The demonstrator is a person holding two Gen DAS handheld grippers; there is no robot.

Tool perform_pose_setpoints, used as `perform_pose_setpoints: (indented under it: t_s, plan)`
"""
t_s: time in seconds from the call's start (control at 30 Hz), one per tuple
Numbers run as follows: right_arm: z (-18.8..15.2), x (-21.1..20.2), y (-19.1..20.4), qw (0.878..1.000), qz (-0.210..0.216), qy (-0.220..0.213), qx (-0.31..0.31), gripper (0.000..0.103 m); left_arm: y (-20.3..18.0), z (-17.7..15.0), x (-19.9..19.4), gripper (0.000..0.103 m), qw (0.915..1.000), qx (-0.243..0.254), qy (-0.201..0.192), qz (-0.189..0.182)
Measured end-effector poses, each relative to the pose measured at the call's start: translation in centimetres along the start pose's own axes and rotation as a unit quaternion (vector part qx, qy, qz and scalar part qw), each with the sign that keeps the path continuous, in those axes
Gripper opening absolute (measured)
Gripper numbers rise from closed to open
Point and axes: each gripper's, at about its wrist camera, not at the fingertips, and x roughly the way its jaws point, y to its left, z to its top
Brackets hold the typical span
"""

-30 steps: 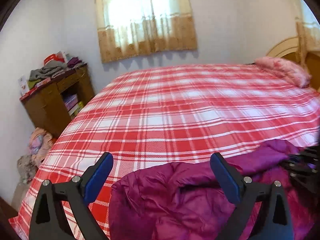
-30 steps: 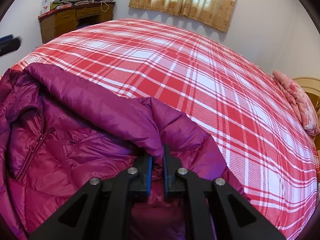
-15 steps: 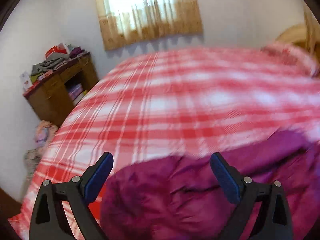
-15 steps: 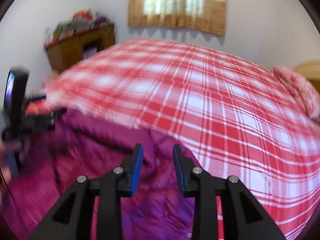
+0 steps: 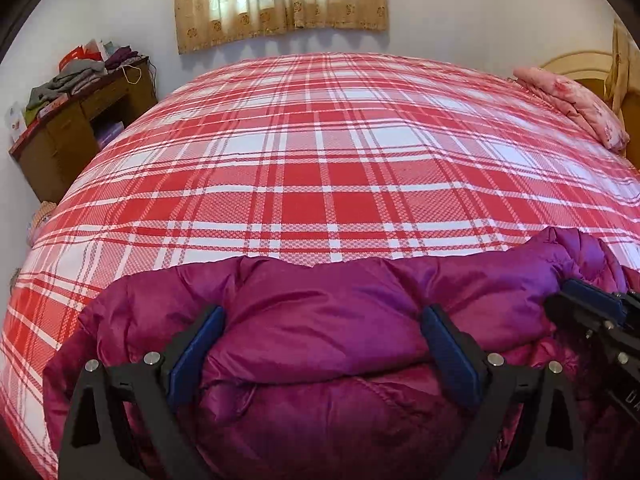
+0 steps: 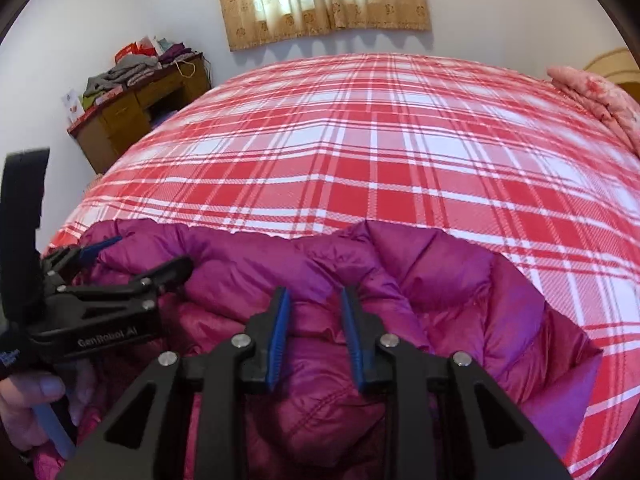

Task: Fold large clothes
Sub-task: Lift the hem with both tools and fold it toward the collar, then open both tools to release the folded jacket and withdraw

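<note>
A magenta down jacket (image 5: 320,320) lies bunched at the near edge of the bed, also filling the lower half of the right wrist view (image 6: 440,288). My left gripper (image 5: 322,340) is wide open, its blue pads straddling a puffy fold of the jacket without squeezing it. In the right wrist view the left gripper (image 6: 140,258) shows at the left, held by a hand (image 6: 32,412). My right gripper (image 6: 315,328) hovers over the jacket's middle, its jaws closing with a narrow gap; a ridge of fabric sits in the gap. The right gripper (image 5: 592,316) also shows at the right edge.
The bed (image 5: 320,160) has a red and white plaid cover stretching far ahead. A pink pillow (image 5: 572,108) and a wooden headboard (image 5: 580,64) are at the far right. A wooden desk (image 5: 80,128) piled with clothes stands at the far left, below a curtained window (image 5: 280,0).
The right gripper let go of the jacket fold it pinched and opened partway. The left gripper sank from above the bed down onto the jacket, and a fold now lies between its fingers.
</note>
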Motion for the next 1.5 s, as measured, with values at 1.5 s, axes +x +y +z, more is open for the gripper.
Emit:
perform_pose_setpoints:
  t_s: [1.5]
  plan:
    - [-0.4, 1.3, 0.4, 1.000, -0.013, 0.009, -0.003, 0.028, -0.3, -0.3, 1.1, 0.101, 0.9998, 0.009, 0.013, 0.015]
